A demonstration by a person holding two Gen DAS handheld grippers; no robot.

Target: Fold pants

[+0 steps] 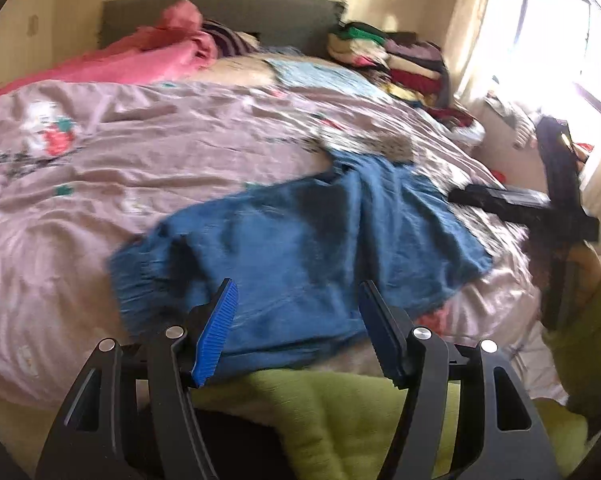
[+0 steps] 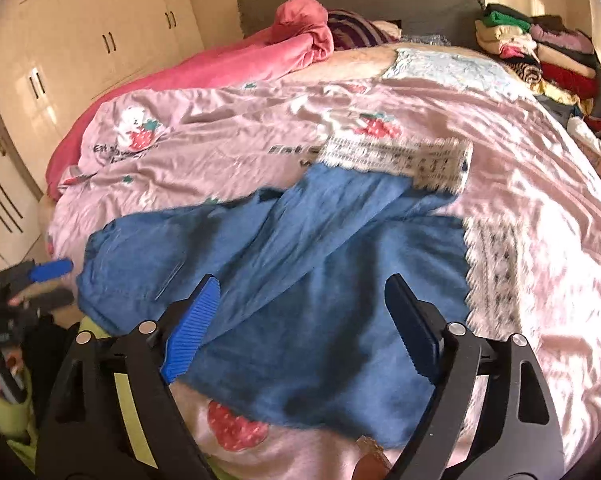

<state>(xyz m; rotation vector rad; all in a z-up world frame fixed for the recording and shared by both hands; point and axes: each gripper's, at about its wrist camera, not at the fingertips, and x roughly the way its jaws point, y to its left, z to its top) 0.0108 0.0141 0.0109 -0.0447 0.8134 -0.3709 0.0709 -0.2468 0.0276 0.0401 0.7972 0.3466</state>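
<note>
Blue pants (image 1: 300, 248) lie rumpled on a pink strawberry-print bedspread (image 1: 100, 168), partly folded over themselves, with a white patterned waistband (image 2: 396, 158) at the far end. In the right wrist view the pants (image 2: 300, 300) fill the middle. My left gripper (image 1: 296, 320) is open and empty above the near edge of the pants. My right gripper (image 2: 300, 320) is open and empty over the pants. The right gripper also shows at the right of the left wrist view (image 1: 540, 208), and the left gripper at the left of the right wrist view (image 2: 40, 276).
A pink blanket (image 2: 240, 64) is heaped at the far left of the bed. Stacked folded clothes (image 2: 540, 52) stand at the far right by the headboard (image 2: 360, 0). White wardrobes (image 2: 80, 48) line the left wall. A bright window (image 1: 560, 40) is at the right.
</note>
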